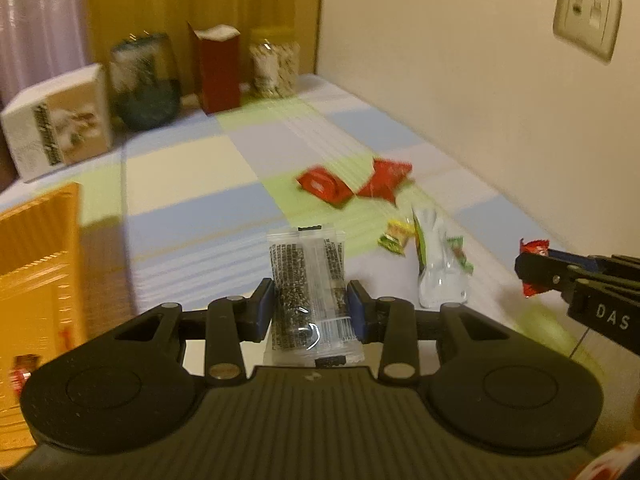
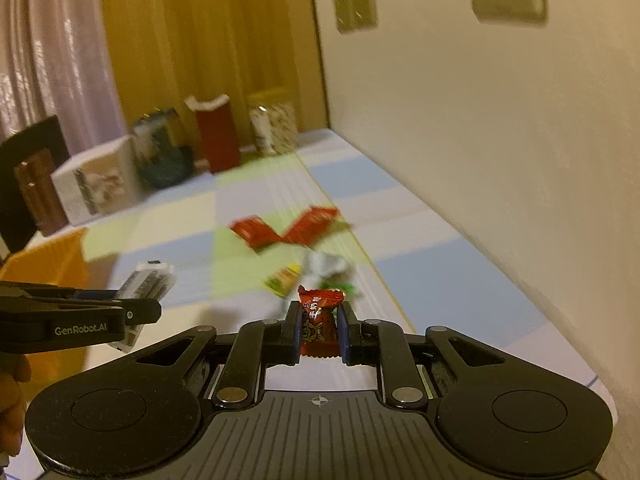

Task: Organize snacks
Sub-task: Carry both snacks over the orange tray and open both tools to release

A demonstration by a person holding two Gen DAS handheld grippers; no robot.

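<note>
Now left claw (image 1: 311,312) grips seaweed pack (image 1: 308,280), right claw (image 2: 319,330) grips red candy (image 2: 318,322); we keep both clenched till over the orange bin (image 1: 36,280).

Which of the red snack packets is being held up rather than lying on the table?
The small red packet pinched in the right gripper; two other red packets lie on the checked cloth.

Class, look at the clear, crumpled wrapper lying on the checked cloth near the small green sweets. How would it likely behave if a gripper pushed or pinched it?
The clear wrapper looks thin and crumpled, so it would probably flex and collapse rather than hold shape. It appears nearly empty, so likely very light, sliding on the checked cloth at a nudge. Its glossy film may slip between pads.
</note>
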